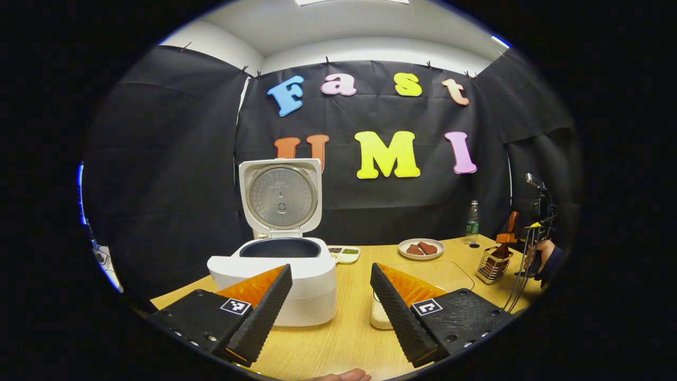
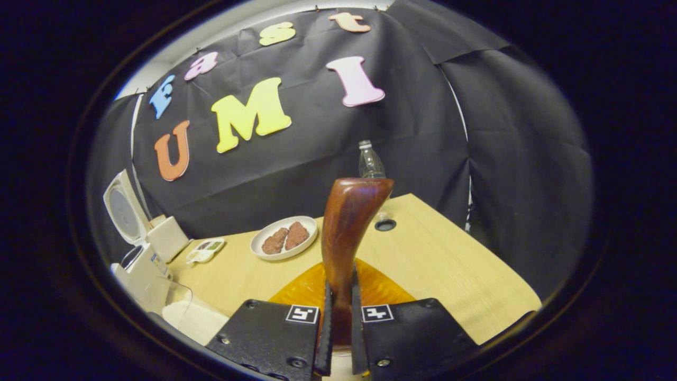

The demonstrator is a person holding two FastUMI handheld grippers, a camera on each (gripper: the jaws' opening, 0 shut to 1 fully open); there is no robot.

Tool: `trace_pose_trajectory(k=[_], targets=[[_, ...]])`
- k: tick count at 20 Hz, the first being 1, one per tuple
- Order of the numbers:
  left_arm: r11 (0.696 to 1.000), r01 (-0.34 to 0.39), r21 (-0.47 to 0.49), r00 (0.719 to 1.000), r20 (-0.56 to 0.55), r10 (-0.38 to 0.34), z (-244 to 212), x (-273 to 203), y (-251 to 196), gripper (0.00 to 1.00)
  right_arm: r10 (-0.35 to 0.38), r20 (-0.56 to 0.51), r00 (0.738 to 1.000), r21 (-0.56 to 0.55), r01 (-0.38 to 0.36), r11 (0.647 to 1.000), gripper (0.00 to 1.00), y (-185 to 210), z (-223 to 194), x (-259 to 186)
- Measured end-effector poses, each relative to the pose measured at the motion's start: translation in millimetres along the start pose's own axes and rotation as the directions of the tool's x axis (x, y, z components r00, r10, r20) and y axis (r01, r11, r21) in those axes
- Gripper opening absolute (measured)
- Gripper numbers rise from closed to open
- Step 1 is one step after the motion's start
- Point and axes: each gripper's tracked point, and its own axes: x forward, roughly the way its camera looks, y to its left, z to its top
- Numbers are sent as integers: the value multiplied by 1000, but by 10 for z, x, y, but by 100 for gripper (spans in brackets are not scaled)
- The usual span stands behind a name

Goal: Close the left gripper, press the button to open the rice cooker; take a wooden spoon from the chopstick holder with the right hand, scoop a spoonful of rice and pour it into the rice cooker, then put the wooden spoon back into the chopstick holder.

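The white rice cooker stands open on the wooden table, its lid upright and the dark pot showing. My left gripper hovers open just in front of it, holding nothing. At the far right a wire chopstick holder holds brown utensils. Right above it is the wooden spoon, held by my right gripper and a person's hand. In the right gripper view my right gripper is shut on the wooden spoon, broad end up, lower end hidden. A clear rice box lies at lower left.
A white plate with brown food, a small condiment tray and a water bottle stand along the back of the table. The clear rice box lies partly behind my left gripper's right finger. The rice cooker shows far left.
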Motion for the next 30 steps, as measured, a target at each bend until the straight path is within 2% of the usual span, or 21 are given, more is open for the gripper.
trace_pose_trajectory(k=[3, 5, 8, 11, 15, 16, 21, 26, 30], targets=[[1000, 9, -10, 1000, 16, -8, 28, -89, 86, 95, -11, 87, 996, 8, 10, 1000, 14, 57, 246, -197], [1000, 7, -17, 1000, 24, -7, 28, -127, 155, 95, -37, 117, 992, -19, 40, 999, 14, 101, 355, -330], [999, 8, -42, 1000, 24, -7, -32, -150, 274, 95, -36, 146, 989, -47, 44, 998, 14, 302, 483, -556], [998, 8, -59, 1000, 22, -6, -67, -156, 384, 95, 16, 164, 986, -104, 1, 995, 13, 679, 562, -752], [998, -4, -66, 1000, 30, 6, -76, -195, 559, 95, 62, 222, 973, -189, -19, 982, 7, 1216, 702, -992], [998, -8, -67, 999, 31, 10, -78, -208, 608, 95, 78, 222, 972, -198, -34, 980, 9, 1379, 701, -1038], [997, -26, -77, 1000, 14, 27, -177, -234, 768, 94, 200, 157, 967, -218, -164, 962, 9, 2191, 440, -1115], [997, -42, -70, 999, 13, 43, -174, -257, 871, 94, 254, 50, 966, -194, -240, 951, 9, 2675, -107, -962], [997, -38, -73, 999, 11, 39, -177, -272, 863, 94, 267, -34, 963, -149, -269, 951, 9, 2942, -517, -804]])
